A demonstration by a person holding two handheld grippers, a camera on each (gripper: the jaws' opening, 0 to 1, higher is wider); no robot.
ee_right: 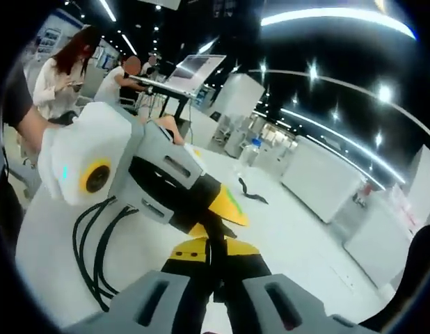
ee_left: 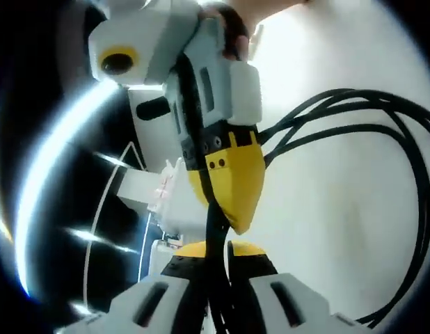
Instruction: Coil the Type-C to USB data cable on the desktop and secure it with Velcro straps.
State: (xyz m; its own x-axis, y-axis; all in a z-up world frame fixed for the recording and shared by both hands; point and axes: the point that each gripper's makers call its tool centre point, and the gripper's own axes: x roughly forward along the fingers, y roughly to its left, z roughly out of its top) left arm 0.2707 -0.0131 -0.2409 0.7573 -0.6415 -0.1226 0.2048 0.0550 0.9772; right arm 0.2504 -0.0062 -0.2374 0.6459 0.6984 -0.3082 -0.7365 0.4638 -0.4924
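Black cable (ee_left: pixel 382 118): several loops hang gathered, fanning out to the right of the left gripper in its own view; in the right gripper view the same loops (ee_right: pixel 97 243) hang to the left, under the other tool.
Left gripper (ee_left: pixel 225 261): its yellow-tipped jaws rise from the bottom of its view and look pinched together on the bunched cable strands running down between them.
Right gripper (ee_left: pixel 232 202): seen in the left gripper view it comes down from above, its yellow tip meeting the left gripper's tips at the gathered strands.
Right gripper, own view (ee_right: pixel 211 261): jaws appear closed on the dark bundle passing between them, with the left gripper (ee_right: pixel 218 209) nose to nose just ahead.
Bench (ee_right: pixel 284 236): white surface spreads beyond and to the right of both tools.
Dark strap-like piece (ee_right: pixel 251 193): lies on the bench well ahead of the grippers, apart from the coil; too small to say whether it is the Velcro.
Background: people stand at a far table, at upper left of the right gripper view.
Progress, as a judgement: coiling looks largely done, since the loops are collected and pinched at one point by both tools.
Left to do: no strap is seen around the bundle, so the securing step seems not yet done.
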